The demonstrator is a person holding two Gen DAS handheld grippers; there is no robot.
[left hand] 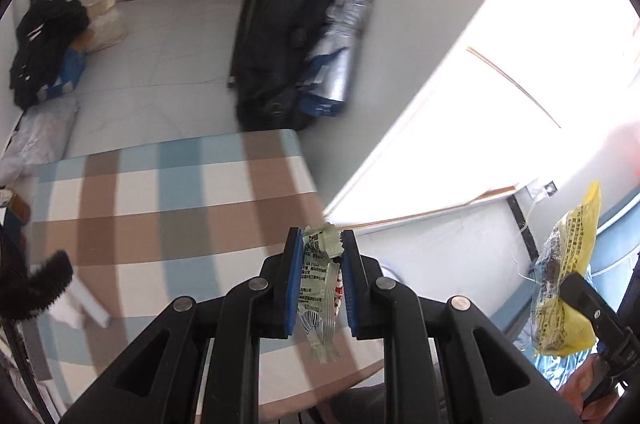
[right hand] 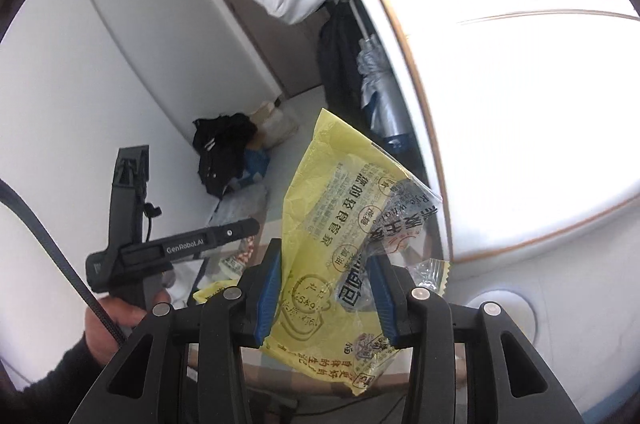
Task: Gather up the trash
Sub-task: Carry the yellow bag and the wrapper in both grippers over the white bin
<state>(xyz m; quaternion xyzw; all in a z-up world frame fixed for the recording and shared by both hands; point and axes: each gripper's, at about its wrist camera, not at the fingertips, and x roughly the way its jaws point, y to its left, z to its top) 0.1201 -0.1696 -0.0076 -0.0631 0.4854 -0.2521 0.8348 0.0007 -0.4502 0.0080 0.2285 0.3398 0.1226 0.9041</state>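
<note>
I'm holding both grippers up off the checked table [left hand: 168, 208]. The left gripper [left hand: 320, 256] is clamping a green wrapper [left hand: 318, 288], which is dangling past the table's near edge. The right gripper [right hand: 326, 276] is gripping a yellow bag [right hand: 320, 224], clear on one side. Open floor [left hand: 160, 64] is showing beyond the table; the window [right hand: 520, 84] is glaring white, nothing readable there. Floor clutter is blurring.
</note>
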